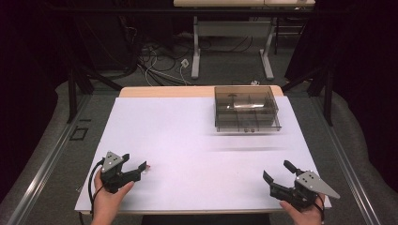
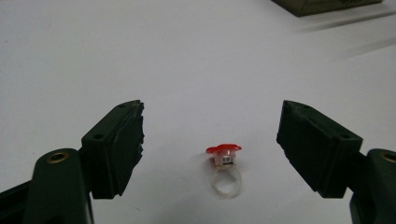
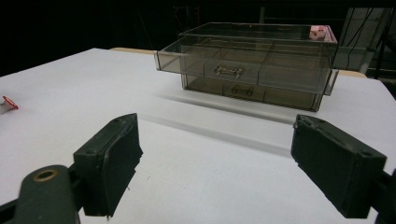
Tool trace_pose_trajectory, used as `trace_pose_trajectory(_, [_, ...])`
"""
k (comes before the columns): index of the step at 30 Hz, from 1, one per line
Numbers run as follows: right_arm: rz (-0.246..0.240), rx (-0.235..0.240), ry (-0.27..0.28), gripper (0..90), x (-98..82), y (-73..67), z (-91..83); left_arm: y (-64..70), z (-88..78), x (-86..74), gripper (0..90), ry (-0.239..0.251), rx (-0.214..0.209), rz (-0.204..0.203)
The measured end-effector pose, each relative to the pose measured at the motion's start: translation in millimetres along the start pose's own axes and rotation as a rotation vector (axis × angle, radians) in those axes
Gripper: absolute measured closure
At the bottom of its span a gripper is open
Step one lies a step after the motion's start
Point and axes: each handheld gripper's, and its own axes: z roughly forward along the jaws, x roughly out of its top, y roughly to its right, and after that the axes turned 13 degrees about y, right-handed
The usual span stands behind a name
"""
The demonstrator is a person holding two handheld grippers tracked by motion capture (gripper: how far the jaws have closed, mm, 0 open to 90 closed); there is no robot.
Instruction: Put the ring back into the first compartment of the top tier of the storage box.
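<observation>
A small ring [image 2: 226, 175] with a clear band and a red top lies on the white table [image 1: 187, 136] near its front left. My left gripper [image 2: 212, 123] is low over it and open, with one jaw on either side of the ring and neither pad touching it. In the high view the ring [image 1: 147, 167] sits just off the tips of the left gripper [image 1: 136, 161]. My right gripper [image 1: 275, 168] rests at the front right, open with nothing between its jaws [image 3: 215, 126]. From there the ring [image 3: 8, 104] shows far off to the left.
A smoky clear drawer box [image 1: 246, 110] stands at the back right of the table, its upper drawer [image 3: 243, 70] pulled out and divided into compartments. Beyond the table are desk legs and cables on the floor.
</observation>
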Motion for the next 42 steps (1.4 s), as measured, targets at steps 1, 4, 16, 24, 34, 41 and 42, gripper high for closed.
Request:
trace_pose_trajectory(1, [0.000, 0.000, 0.000, 15.0, 0.0, 0.0, 0.0, -0.7, 0.8, -0.8, 22.9, -0.011, 0.000, 0.000])
trace_pose_trajectory(4, [0.006, 0.003, 0.001, 15.0, -0.4, 0.2, 0.8, -1.4, 3.1, -3.6, 25.4, -0.034, -0.007, -0.004])
trace_pose_trajectory(16, [0.014, 0.007, -0.010, 15.0, -1.9, 0.7, 1.7, -0.1, 9.9, -6.7, 29.5, -0.068, -0.013, -0.001])
trace_pose_trajectory(24, [0.014, 0.009, -0.008, 15.0, -1.8, 0.9, 1.7, 3.4, 14.3, -9.3, 38.8, -0.113, -0.018, -0.028])
trace_pose_trajectory(34, [0.017, 0.005, -0.014, 15.0, -1.7, 1.4, 1.2, 4.9, 18.6, -12.2, 48.4, -0.162, -0.004, -0.126])
trace_pose_trajectory(41, [0.033, 0.002, -0.012, 15.0, -2.1, 2.8, 1.3, 6.4, 24.4, -12.3, 49.6, -0.180, -0.012, -0.106])
trace_pose_trajectory(42, [0.037, 0.002, -0.007, 15.0, -2.3, 2.6, 1.5, 6.7, 25.3, -12.3, 50.3, -0.182, -0.009, -0.106])
